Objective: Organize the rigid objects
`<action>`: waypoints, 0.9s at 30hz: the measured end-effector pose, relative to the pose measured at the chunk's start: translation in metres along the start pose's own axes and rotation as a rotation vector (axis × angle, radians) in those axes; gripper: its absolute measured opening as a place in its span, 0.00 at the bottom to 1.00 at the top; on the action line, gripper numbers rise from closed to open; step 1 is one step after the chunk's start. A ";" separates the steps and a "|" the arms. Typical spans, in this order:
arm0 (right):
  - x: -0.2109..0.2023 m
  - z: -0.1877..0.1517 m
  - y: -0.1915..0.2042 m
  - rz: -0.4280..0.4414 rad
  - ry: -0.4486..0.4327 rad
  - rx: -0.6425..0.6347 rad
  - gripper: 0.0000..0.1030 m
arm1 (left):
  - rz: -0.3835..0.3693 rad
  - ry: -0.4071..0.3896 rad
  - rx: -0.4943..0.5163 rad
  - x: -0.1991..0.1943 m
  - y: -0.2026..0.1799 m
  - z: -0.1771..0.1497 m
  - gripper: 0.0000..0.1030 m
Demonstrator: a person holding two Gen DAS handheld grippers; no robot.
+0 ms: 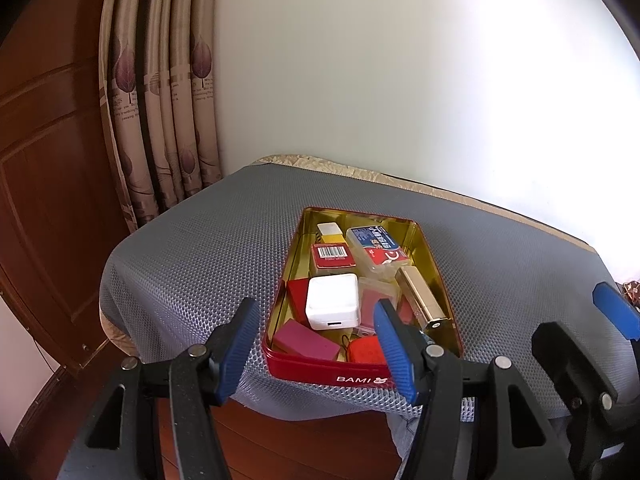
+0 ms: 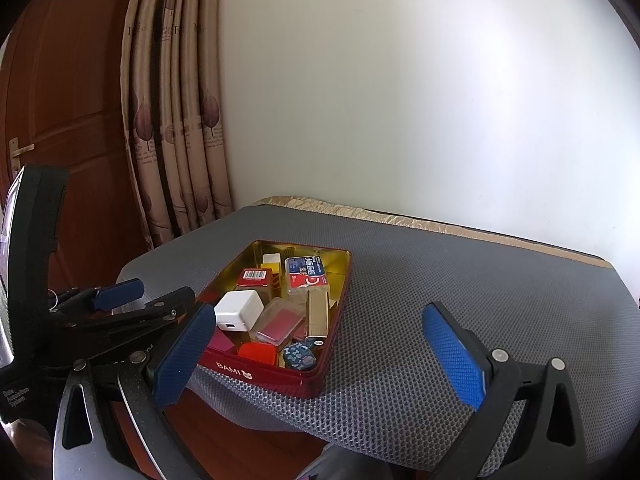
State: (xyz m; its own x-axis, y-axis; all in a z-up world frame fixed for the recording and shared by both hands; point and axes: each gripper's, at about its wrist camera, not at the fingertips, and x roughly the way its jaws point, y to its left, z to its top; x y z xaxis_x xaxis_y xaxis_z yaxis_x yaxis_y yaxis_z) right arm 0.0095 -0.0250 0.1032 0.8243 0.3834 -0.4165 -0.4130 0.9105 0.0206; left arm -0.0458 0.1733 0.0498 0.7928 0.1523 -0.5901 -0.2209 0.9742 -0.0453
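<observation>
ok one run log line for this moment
left gripper: open, empty | right gripper: open, empty | red tin: on grey mat, full of small items | white charger: in tin

Left wrist view: set just behind the left gripper (image 1: 316, 344), looking forward and down along open jaws, close to the near end of the red tin (image 1: 360, 376), which sits between and just beyond the fingertips. Right wrist view: behind the right gripper (image 2: 320, 356), same heading, slightly shallower tilt, tin toward the left jaw. Shared by both: tin, grey mesh mat (image 1: 180, 264), curtain (image 1: 160, 100), white wall, plus each other's gripper at the frame edge.
</observation>
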 end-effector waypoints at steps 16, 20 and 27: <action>0.011 -0.005 0.006 -0.040 0.024 -0.004 1.00 | 0.025 0.035 -0.075 0.009 0.013 -0.001 0.59; 0.015 -0.007 0.005 -0.046 0.048 0.002 1.00 | 0.036 0.026 -0.055 0.006 0.007 -0.002 0.59; 0.011 -0.008 0.003 -0.039 0.047 0.004 1.00 | 0.033 0.023 -0.037 0.004 0.001 -0.002 0.59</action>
State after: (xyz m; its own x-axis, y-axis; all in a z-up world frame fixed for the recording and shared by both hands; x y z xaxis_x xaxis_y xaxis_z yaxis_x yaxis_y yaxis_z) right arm 0.0139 -0.0197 0.0911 0.8205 0.3397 -0.4597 -0.3790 0.9254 0.0073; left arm -0.0440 0.1746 0.0453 0.7716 0.1801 -0.6100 -0.2679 0.9619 -0.0549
